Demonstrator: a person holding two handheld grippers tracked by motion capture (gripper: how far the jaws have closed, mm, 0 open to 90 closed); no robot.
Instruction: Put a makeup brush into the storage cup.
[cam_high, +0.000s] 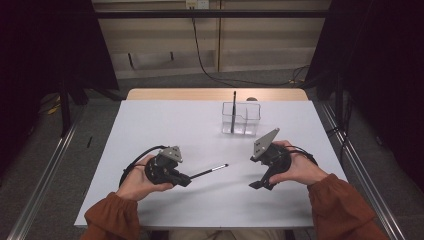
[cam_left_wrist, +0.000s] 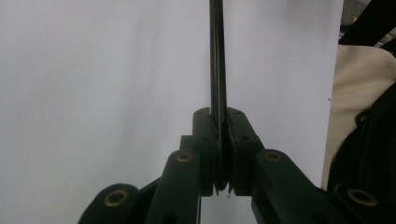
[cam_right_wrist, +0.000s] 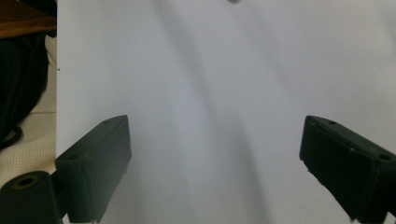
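My left gripper (cam_high: 186, 178) lies low over the white table (cam_high: 165, 125) at the front left, shut on a thin black pen (cam_high: 210, 171) that sticks out to the right with a pale tip. In the left gripper view the pen (cam_left_wrist: 216, 56) runs straight up from between the closed jaws of my left gripper (cam_left_wrist: 222, 135). My right gripper (cam_high: 257, 184) is at the front right, tilted down toward the table, and open. Its jaws stand wide apart in the right gripper view, with only bare table between them (cam_right_wrist: 215, 163). A clear plastic container (cam_high: 242, 119) stands behind, with another black pen (cam_high: 233, 106) upright in it.
A wooden tabletop (cam_high: 175, 94) borders the white table's far edge. Metal rails (cam_high: 45, 175) run along the floor on both sides, and dark curtains hang at left and right. A cable (cam_high: 210, 70) lies on the floor beyond the table.
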